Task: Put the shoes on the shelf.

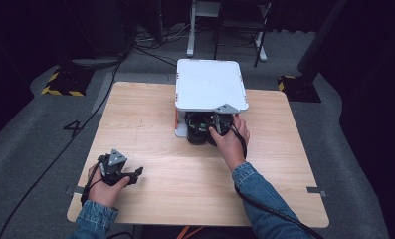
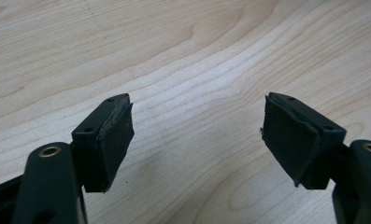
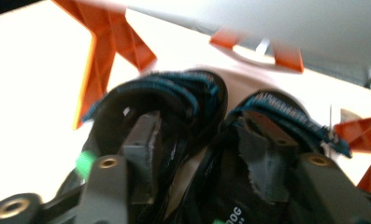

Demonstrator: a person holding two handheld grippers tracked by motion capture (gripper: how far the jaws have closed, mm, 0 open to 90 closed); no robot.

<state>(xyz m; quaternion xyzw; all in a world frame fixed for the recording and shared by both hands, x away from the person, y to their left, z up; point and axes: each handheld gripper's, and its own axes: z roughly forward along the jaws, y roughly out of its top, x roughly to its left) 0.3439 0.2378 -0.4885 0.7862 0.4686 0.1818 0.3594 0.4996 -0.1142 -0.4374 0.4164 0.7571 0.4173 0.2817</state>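
— High view first: where are the shoes (image 1: 201, 129)?
— On the lower shelf of the white rack (image 1: 210, 84), at the right gripper (image 1: 220, 125).
— Left gripper view?
— Left gripper (image 2: 195, 135) released, empty over the table (image 2: 183, 56).
— Right gripper view?
— Right gripper (image 3: 197, 154) unclenched, a jaw inside each shoe.

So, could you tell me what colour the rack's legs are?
Orange legs, best seen in the right gripper view.

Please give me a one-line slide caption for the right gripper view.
Right gripper reaching into two black sandals under the white shelf.
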